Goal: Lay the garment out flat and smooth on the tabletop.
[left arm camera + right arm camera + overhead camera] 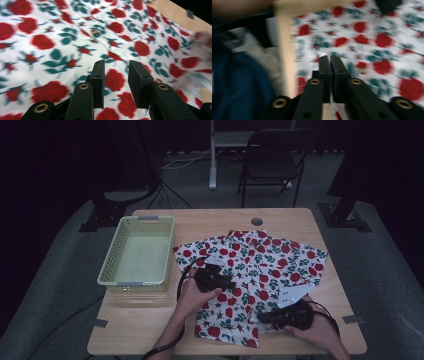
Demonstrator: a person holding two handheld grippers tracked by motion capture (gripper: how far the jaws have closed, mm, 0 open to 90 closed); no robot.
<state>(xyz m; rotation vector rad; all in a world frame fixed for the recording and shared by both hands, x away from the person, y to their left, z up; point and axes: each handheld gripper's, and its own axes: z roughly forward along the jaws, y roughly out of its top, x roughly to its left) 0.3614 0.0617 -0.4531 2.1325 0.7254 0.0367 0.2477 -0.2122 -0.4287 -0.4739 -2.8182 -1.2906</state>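
The white, red-rose-printed cotton shirt (pixel 250 270) looked light and limp, best pinched at its hem; my left hand-held gripper (pixel 115 72) hung released, my right hand-held gripper (pixel 330 62) nearly clenched, holding nothing I could make out.

Shirt (pixel 252 270) on table (pixel 210 220), basket (pixel 120 250) leftward

Motion blur smears the shirt (pixel 372 40) in the right gripper view

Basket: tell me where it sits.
In the high view the basket sits on the table's left side, just left of the rose-print shirt.
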